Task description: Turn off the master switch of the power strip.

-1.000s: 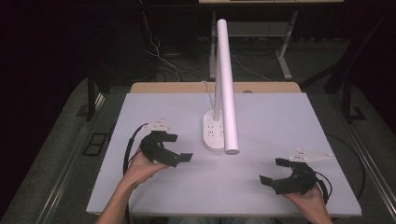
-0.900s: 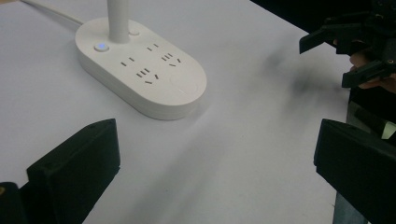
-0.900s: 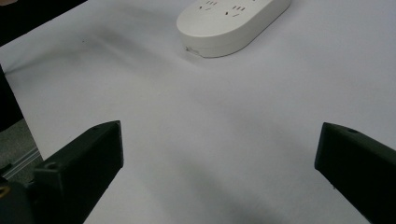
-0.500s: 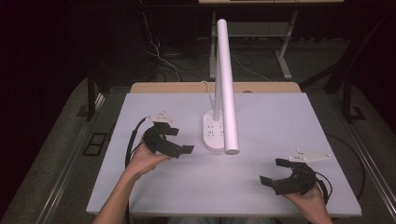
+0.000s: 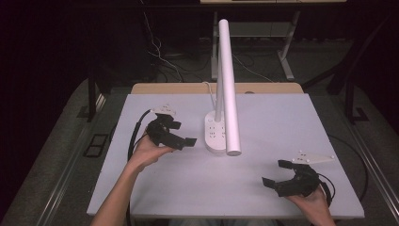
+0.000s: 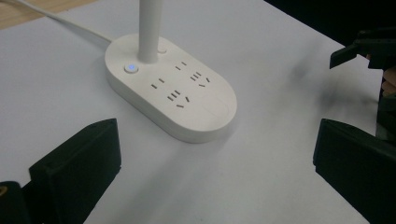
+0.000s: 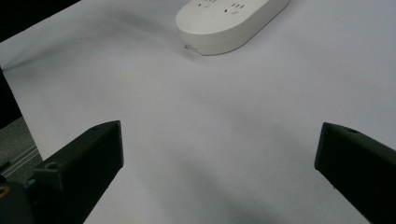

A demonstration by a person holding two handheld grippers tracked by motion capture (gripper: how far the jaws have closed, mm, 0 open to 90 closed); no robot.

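At the left of the white table (image 5: 263, 117) in the high view, the person's left hand (image 5: 149, 151) holds the left gripper (image 5: 183, 133) above the tabletop, its black cable (image 5: 135, 136) looping back toward the near-left edge. Its jaws stand wide apart and hold nothing. They point rightward at the lamp base (image 5: 215, 135), which lies just beside the jaw tips and apart from them.

From the left gripper view, that base (image 6: 170, 95) is a white oval slab lying flat on the table ahead of and between the two jaws, nearer the left one. Its top carries several groups of socket slots and a small round button (image 6: 131, 68) lit blue (close to the foot of the stem). The white stem (image 6: 149, 28) rises from the far end of the base, and a white cord (image 6: 56, 19) runs off toward the wooden strip at the table's far edge.

In the high view the long white lamp bar (image 5: 228, 89) slants over the middle of the table, its lower end hanging above the near edge of the base.

At the right, near the front edge, the right hand (image 5: 314, 207) holds the right gripper (image 5: 277, 173), well apart from the base. Its jaws are also spread wide and empty, aimed leftward. In the right gripper view the base (image 7: 231, 21) lies far ahead, near the top of the frame, with bare table between.
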